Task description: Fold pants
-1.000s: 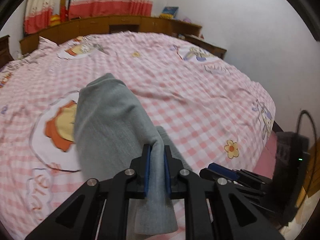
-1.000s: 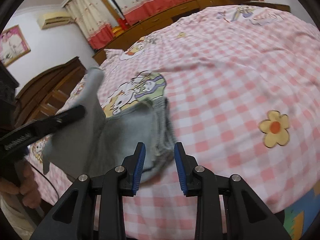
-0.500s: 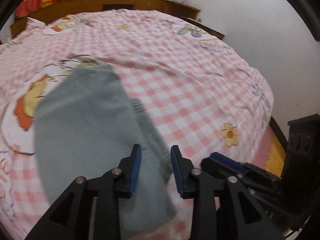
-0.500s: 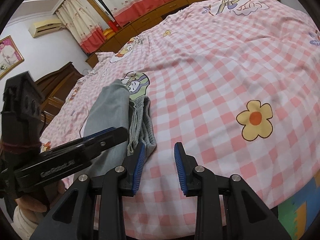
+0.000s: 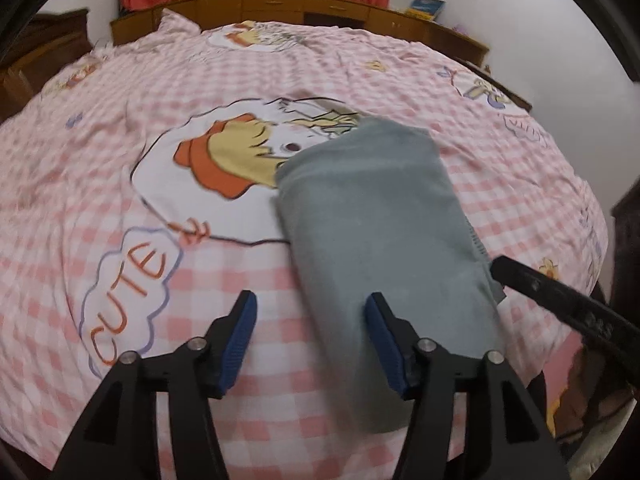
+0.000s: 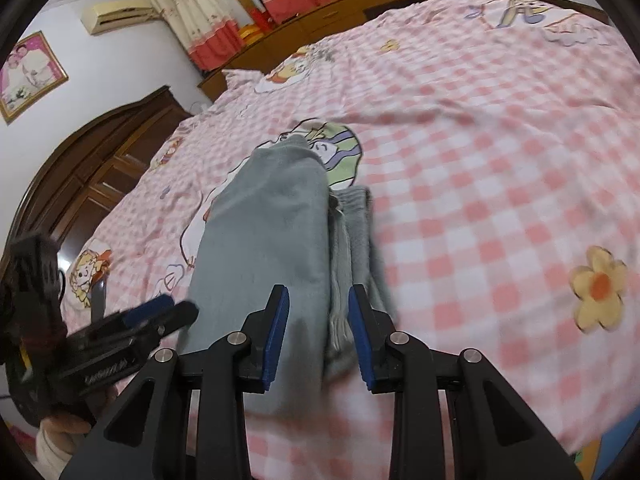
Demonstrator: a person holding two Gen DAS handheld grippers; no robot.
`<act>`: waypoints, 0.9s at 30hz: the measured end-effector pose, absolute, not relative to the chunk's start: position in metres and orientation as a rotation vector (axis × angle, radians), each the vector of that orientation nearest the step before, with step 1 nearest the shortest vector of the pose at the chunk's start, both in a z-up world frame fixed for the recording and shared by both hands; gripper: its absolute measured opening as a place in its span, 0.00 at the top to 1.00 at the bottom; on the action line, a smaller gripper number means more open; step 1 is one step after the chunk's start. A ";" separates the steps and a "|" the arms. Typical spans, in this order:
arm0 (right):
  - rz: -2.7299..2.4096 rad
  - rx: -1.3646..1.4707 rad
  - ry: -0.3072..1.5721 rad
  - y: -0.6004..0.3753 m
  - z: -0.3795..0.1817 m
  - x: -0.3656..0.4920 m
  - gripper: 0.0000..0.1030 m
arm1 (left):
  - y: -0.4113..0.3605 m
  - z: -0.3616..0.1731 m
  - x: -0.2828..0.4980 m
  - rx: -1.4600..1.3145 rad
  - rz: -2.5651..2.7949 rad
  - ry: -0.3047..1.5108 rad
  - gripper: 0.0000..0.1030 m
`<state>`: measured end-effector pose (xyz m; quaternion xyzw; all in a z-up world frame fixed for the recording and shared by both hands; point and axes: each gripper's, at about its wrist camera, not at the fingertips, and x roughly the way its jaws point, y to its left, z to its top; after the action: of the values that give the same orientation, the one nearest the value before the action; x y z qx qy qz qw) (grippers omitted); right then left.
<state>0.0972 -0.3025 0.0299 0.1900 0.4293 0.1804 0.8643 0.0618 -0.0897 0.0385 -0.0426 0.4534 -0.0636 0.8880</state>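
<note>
The grey pants [image 5: 380, 232] lie folded in a long stack on the pink checked bed; they also show in the right wrist view [image 6: 272, 248], with the ribbed waistband [image 6: 360, 224] along their right side. My left gripper [image 5: 312, 340] is open and empty, its right finger over the near end of the pants. My right gripper [image 6: 316, 328] is open and empty, hovering over the near end of the pants. The left gripper also shows in the right wrist view [image 6: 132, 332], at the lower left beside the pants.
The bed [image 5: 120, 184] has a pink checked sheet with cartoon prints. A wooden headboard shelf [image 5: 280, 4] and red-trimmed curtains stand behind it. A dark wooden wardrobe [image 6: 92, 176] stands to the left. The bed edge is just below both grippers.
My left gripper let go of the pants, opened wide and swung left. The held layer dropped flat onto the stack. My right gripper moved in over the near end of the pants.
</note>
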 end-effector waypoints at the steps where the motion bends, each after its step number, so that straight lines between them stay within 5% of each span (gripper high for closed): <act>1: 0.375 0.387 0.911 -0.299 0.029 0.103 0.69 | -0.086 0.037 0.059 -0.102 -0.135 0.941 0.38; 24: 0.331 0.244 0.933 -0.259 0.033 0.128 0.69 | -0.074 0.018 0.051 -0.243 -0.222 0.929 0.37; 27: 0.309 0.148 0.921 -0.249 0.038 0.126 0.90 | -0.073 0.017 0.051 -0.248 -0.225 0.931 0.37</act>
<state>0.1255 -0.2489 0.0383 0.0709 0.4422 0.1483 0.8817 0.0512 -0.0732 0.0174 -0.1190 0.4470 -0.1081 0.8800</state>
